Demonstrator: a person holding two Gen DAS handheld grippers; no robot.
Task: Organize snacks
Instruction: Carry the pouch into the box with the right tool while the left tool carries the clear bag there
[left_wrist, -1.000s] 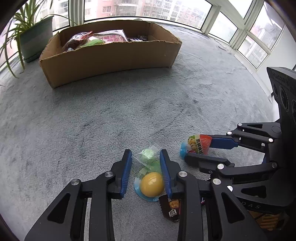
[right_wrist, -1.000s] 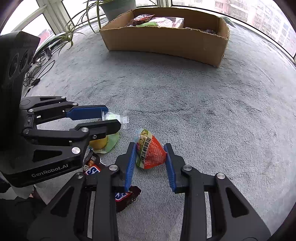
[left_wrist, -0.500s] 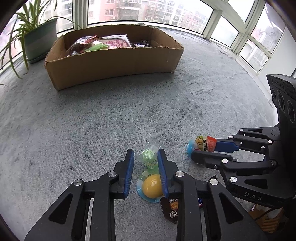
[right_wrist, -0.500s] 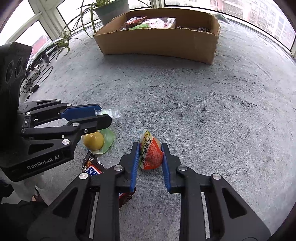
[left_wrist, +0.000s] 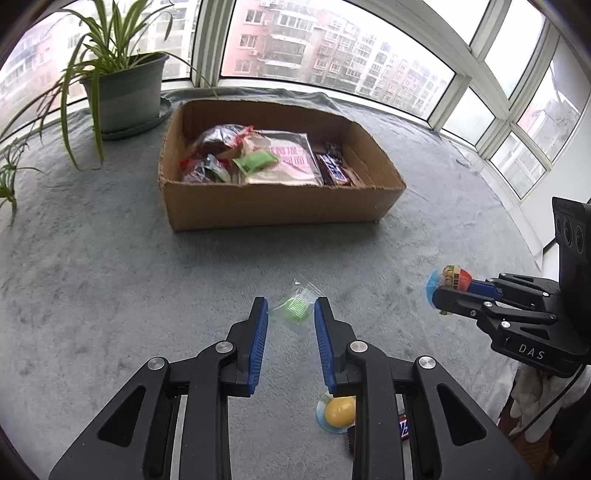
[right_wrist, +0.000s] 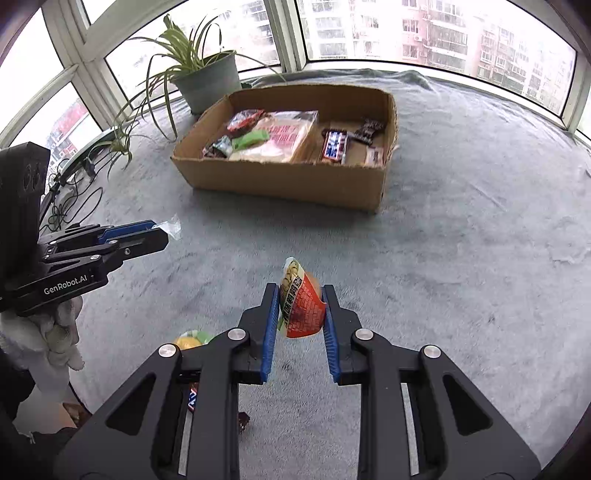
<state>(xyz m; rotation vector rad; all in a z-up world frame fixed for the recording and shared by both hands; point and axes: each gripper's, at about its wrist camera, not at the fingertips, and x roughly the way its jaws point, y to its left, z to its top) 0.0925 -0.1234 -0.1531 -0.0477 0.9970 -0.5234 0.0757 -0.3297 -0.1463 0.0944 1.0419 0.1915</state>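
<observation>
Both grippers just closed, lifted off carpet (left_wrist: 110, 295); left gripper (left_wrist: 290, 314) clamped on green sweet packet (left_wrist: 297, 308); right gripper (right_wrist: 300, 308) clamped on red snack pouch (right_wrist: 301, 306); cardboard box (left_wrist: 273, 203) ahead, drop-off likely next.

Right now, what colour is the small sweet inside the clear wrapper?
Pale green, pinched in the left gripper; the left wrist view shows it best.

Grey carpet (left_wrist: 110, 258) under me, wall to wall. Curved bay of white-framed windows (left_wrist: 332, 48) ahead, flat daylight, apartment blocks (right_wrist: 443, 33) outside. Potted spider plant (left_wrist: 122, 88) by the glass. Cables (right_wrist: 70, 195) on the floor at one side.
</observation>
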